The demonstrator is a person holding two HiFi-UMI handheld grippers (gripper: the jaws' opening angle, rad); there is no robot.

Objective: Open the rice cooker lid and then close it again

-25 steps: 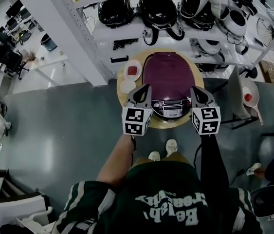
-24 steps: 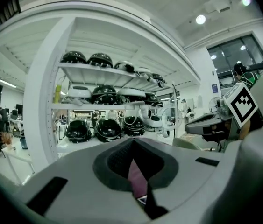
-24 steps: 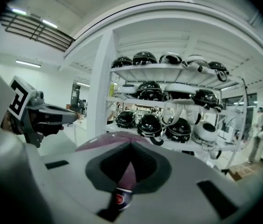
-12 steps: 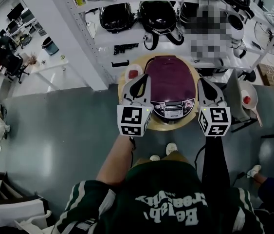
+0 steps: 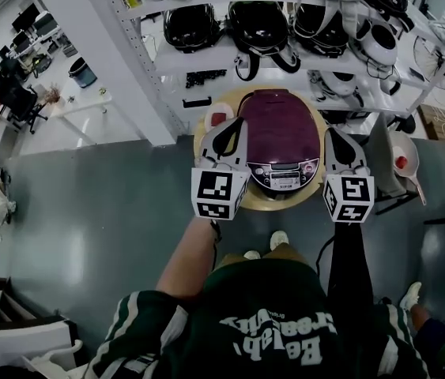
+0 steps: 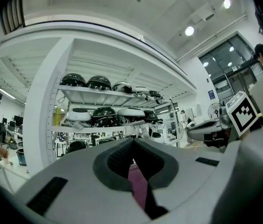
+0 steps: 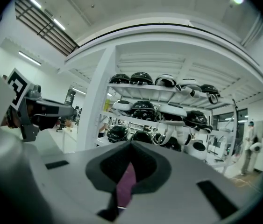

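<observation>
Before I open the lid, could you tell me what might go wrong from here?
1. The left hand-held gripper appears to hang over the small dish beside the rice cooker; lowering it could knock that dish off the round table.
2. It and the right hand-held gripper are both shut and empty, flanking the closed cooker; a shut tip might slip on its glossy top.

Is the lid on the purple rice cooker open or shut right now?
Shut. In the head view the purple lid lies flat over the rice cooker, and nothing of its inside shows.
</observation>
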